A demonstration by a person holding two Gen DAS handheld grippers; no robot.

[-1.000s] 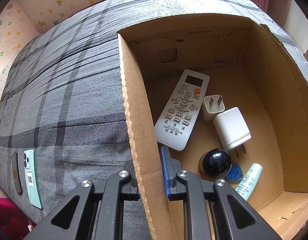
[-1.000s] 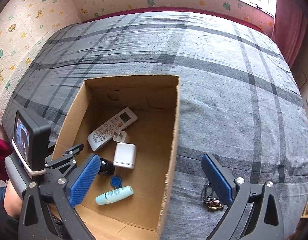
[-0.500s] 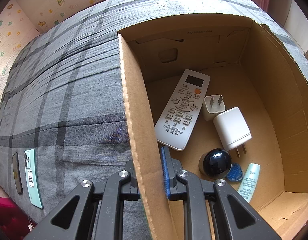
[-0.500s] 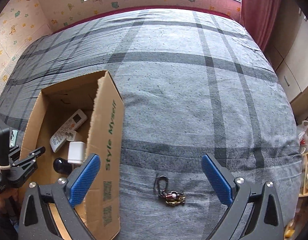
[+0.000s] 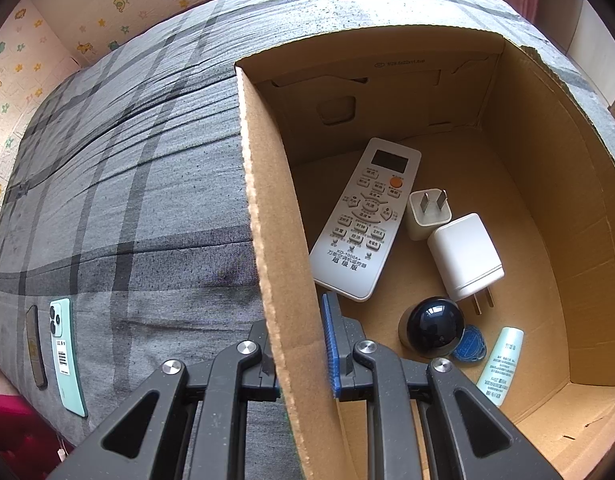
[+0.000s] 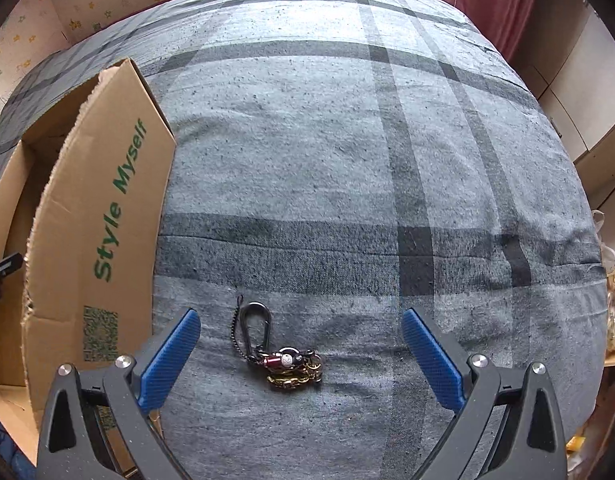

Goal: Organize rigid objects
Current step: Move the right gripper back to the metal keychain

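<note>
My left gripper [image 5: 303, 344] is shut on the left wall of a cardboard box [image 5: 267, 208], one pad inside and one outside. Inside the box lie a white remote [image 5: 367, 220], two white chargers [image 5: 465, 258], a dark ball-shaped gadget [image 5: 433, 326], a blue tag [image 5: 471, 348] and a pale tube [image 5: 501, 364]. My right gripper [image 6: 301, 354] stands open just above a keychain [image 6: 281, 354] with a black carabiner on the grey plaid bedspread [image 6: 347, 160]. The keychain lies between the blue pads, untouched. The box [image 6: 99, 240] stands to its left.
A mint-green phone [image 5: 65, 354] and a dark phone [image 5: 35, 346] lie near the bed's left edge. Patterned wall, a red curtain [image 6: 499, 4] and cabinets ring the bed. Bags sit past the bed's right edge.
My right gripper has swung right from over the box and sunk toward the keychain, which now lies between its open pads. The left gripper keeps its hold on the box wall.
</note>
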